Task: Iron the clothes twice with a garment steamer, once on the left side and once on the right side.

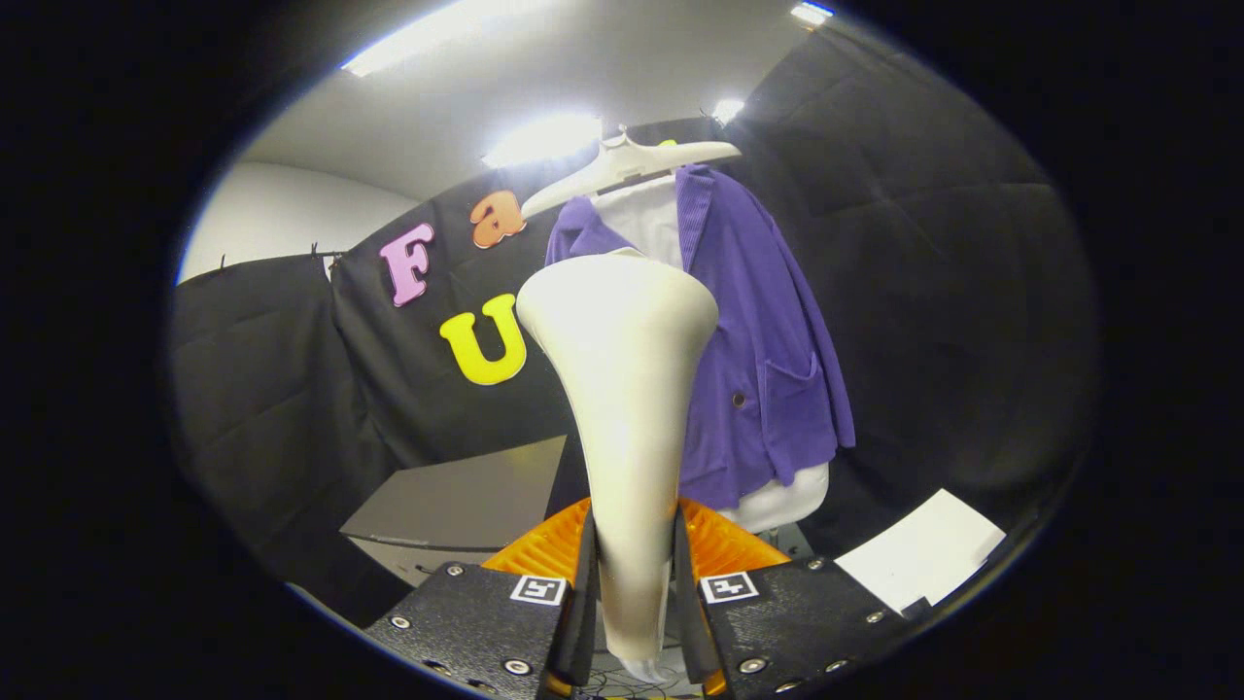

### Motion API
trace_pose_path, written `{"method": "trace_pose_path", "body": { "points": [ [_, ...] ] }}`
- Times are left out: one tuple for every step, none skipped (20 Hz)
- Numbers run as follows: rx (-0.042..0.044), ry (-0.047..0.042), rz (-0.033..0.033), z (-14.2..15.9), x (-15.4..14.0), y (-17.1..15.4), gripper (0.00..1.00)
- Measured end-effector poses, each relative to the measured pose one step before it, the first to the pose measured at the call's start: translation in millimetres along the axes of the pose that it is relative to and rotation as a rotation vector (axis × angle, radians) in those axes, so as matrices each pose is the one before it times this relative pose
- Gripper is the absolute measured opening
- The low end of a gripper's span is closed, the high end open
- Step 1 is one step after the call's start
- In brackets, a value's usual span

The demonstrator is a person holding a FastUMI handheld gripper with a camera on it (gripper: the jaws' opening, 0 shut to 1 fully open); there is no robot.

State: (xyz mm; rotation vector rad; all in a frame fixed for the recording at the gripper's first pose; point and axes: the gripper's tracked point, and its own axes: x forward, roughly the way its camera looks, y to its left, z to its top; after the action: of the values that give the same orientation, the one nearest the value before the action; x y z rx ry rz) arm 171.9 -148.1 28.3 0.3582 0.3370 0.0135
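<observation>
Steamer [622,389] upright in gripper [634,583], head toward purple jacket [768,369].

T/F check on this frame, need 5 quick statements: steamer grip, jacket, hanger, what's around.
1. The hand-held gripper is shut on the steamer. True: both fingers press on its narrow handle.
2. The steamer lies on a table. False: it stands upright between the fingers, wide head up.
3. The jacket is purple and hangs on a hanger. True.
4. The jacket lies folded flat. False: it hangs over a white shirt, beyond the steamer.
5. The steamer head is turned away from the jacket. False: the jacket hangs just beyond the head, partly behind it; contact cannot be told.
</observation>
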Motion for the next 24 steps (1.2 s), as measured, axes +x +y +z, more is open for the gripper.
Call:
{"method": "trace_pose_path", "body": {
  "points": [
    [-0.00255, -0.02342, 0.00169, 14.36, 2.12, -2.38, 0.36],
    [0.0056, -0.02057, 0.00344, 12.85, 2.92, -1.61, 0.36],
    [0.01902, -0.02161, 0.00843, 14.66, 3.82, -0.15, 0.36],
    [0.01946, -0.02592, 0.00707, 11.78, 4.72, -0.32, 0.36],
    [0.00222, -0.01945, -0.00037, 11.16, 6.08, -2.34, 0.36],
    [-0.00225, -0.02582, -0.00508, 9.78, 6.91, -4.94, 0.36],
    [0.00097, -0.02713, -0.00452, 9.65, 6.08, -2.97, 0.36],
    [0.00322, -0.01854, -0.00342, 8.63, 8.67, 2.22, 0.36],
    [0.00423, -0.02463, -0.0025, 10.93, 8.25, 0.24, 0.36],
    [0.00548, -0.02284, -0.00366, 8.91, 7.85, -0.3, 0.35],
    [0.00197, -0.01146, -0.00134, 6.79, 9.63, -0.4, 0.36],
    [0.00614, -0.01872, -0.00222, 3.21, 8.97, -1.6, 0.36],
    [0.00958, -0.01174, -0.00697, 1.86, 9.7, -2.96, 0.35],
    [0.0153, -0.02385, -0.0121, 4.65, 11.18, -4.98, 0.36],
    [0.01611, -0.01342, -0.01041, 4.28, 10.76, -5.04, 0.36],
    [0.01673, -0.00727, -0.0077, 3.08, 11.11, -2.86, 0.36],
    [0.01509, -0.00826, -0.007, 1.79, 10.17, -4.07, 0.35],
    [0.00555, -0.00214, -0.01082, -0.71, 10.44, -5.32, 0.35],
    [-0.00437, -0.00187, -0.01652, 0.68, 10.45, -6.08, 0.35],
    [-0.00308, -0.00292, -0.01555, -1.39, 10.07, -5.61, 0.35],
    [-0.00025, 0.00419, -0.01265, -1.96, 7.93, -4.92, 0.35],
    [0.0002, 0.00525, -0.01223, -1.65, 8.55, -4.83, 0.35],
    [-0.00145, 0.01016, -0.00997, -5.14, 6.95, -5.63, 0.35],
    [-0.0044, 0.01174, -0.00882, -5.4, 6.6, -4.01, 0.35]
  ]
}}
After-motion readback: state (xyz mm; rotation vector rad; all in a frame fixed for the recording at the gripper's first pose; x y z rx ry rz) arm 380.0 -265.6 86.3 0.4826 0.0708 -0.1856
